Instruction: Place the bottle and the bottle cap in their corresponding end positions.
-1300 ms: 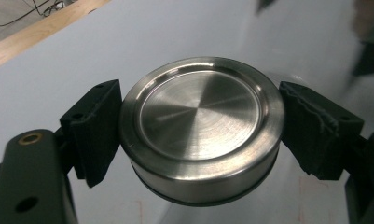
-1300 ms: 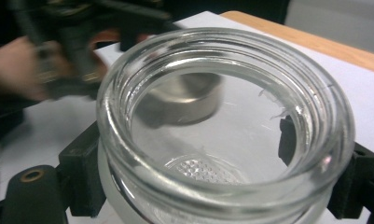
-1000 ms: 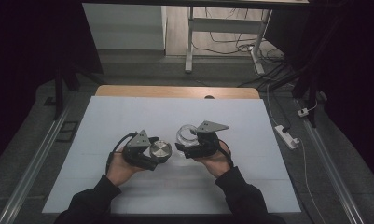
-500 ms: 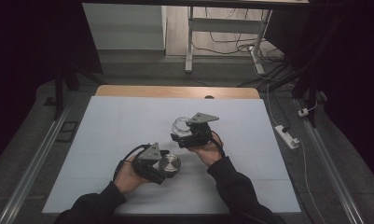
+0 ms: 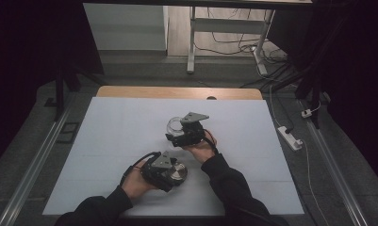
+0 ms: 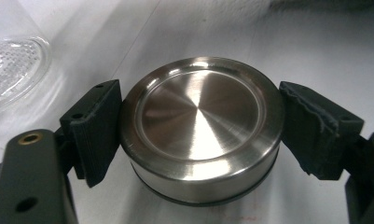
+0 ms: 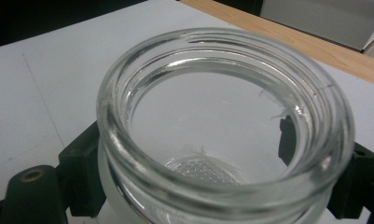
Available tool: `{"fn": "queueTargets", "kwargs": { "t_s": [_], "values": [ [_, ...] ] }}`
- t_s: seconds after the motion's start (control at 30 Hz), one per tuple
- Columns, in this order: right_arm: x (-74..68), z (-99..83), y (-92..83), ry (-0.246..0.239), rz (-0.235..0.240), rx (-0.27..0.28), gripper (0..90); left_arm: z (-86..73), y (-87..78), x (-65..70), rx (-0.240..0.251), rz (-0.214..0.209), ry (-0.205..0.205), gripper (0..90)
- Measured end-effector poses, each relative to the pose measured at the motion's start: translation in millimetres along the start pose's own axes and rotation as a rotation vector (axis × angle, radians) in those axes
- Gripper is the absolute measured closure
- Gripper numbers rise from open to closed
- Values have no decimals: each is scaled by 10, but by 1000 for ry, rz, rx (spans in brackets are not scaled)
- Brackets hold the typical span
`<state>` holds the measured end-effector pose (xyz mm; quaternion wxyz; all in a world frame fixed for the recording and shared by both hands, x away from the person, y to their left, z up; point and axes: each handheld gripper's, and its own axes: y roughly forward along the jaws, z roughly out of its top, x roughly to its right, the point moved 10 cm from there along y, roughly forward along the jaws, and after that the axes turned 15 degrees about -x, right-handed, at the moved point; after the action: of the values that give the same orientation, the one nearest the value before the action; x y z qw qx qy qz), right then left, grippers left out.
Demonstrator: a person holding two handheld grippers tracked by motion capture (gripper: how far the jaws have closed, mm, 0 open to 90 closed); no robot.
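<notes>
Left tongs (image 6: 201, 135) pinching steel lid (image 6: 201, 126), right tongs (image 7: 212, 177) pinching glass jar (image 7: 222, 126) — lidless, empty

Brushed silver lid (image 6: 201, 123); clear glass jar (image 7: 224, 126), dotted base; black claw pads (image 6: 97, 126); white table (image 5: 111, 136).

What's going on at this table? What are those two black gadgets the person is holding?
A person works with one hand-held gripper in each hand. The left hand-held gripper clamps a round steel lid low over the white table. The right hand-held gripper grips an open, empty glass jar farther back. Lid and jar are apart.
</notes>
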<state>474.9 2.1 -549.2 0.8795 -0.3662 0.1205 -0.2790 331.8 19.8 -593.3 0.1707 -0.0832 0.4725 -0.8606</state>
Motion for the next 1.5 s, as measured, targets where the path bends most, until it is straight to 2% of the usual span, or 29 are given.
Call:
{"fn": "queueTargets", "kwargs": {
  "t_s": [0.17, 0.4, 0.63, 0.8, 0.9, 1.03, 1.3, 1.37, 1.43, 1.5],
  "values": [
    [-13, -21, 53, -22, -11, -13, 142, -45, 68, -19, -35, 5, 1, 183],
    [-10, -98, 137, -29, -11, -39, 142, -89, 139, -32, -72, 7, -4, 182],
    [-13, -132, 156, -41, -16, -44, 140, -95, 157, -41, -75, 8, -2, 181],
    [-14, -138, 159, -25, -10, -53, 134, -104, 168, -38, -82, 13, 3, 180],
    [-19, -135, 154, -18, 1, -56, 117, -113, 194, -39, -93, 0, -18, 164],
    [-36, -142, 143, -13, 30, -64, 69, -90, 163, -26, -80, -16, -19, 110],
    [-46, -97, 35, -22, 20, -46, 27, -67, 65, -32, -55, -35, -41, 53],
    [-43, -79, -32, -23, 10, -39, 17, -56, 1, -35, -31, -41, -64, 44],
    [-42, -72, -78, -18, 14, -34, 11, -70, -24, -50, -38, -37, -57, 33],
    [-44, -72, -123, -15, 18, -31, 11, -73, -87, -67, -15, -38, -85, 25]
  ]
}}
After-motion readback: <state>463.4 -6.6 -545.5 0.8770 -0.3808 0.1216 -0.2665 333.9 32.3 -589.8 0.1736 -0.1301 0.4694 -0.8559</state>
